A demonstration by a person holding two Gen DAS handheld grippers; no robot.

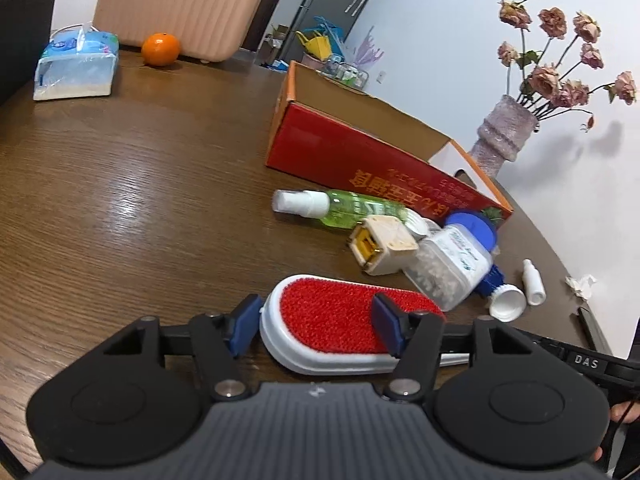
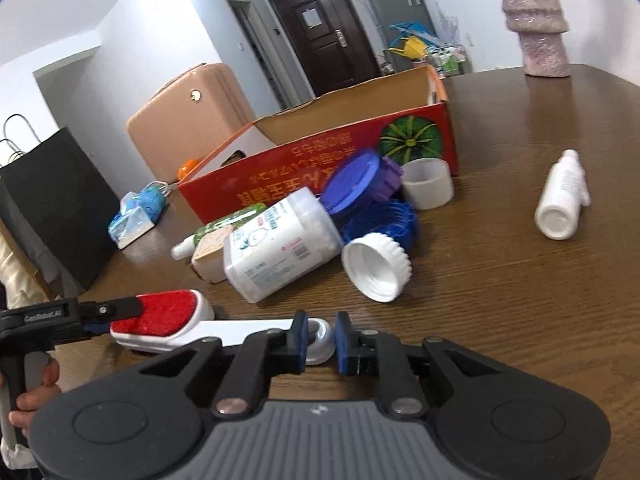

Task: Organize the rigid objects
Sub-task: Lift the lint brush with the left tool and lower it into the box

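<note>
Lint brush (image 1: 340, 320) lying on the wooden table (image 1: 120, 184), before the red box (image 1: 360, 156). Left gripper (image 1: 316, 326) clasps its red head; right gripper (image 2: 322, 340) is clamped on the white handle's end.

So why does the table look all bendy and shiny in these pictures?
Left wrist view: the fisheye lens curves the table edge, and a pale glare streak lies on the wood. Right wrist view: the same bending tilts the door, and the white bottle looks slightly blurred.
</note>
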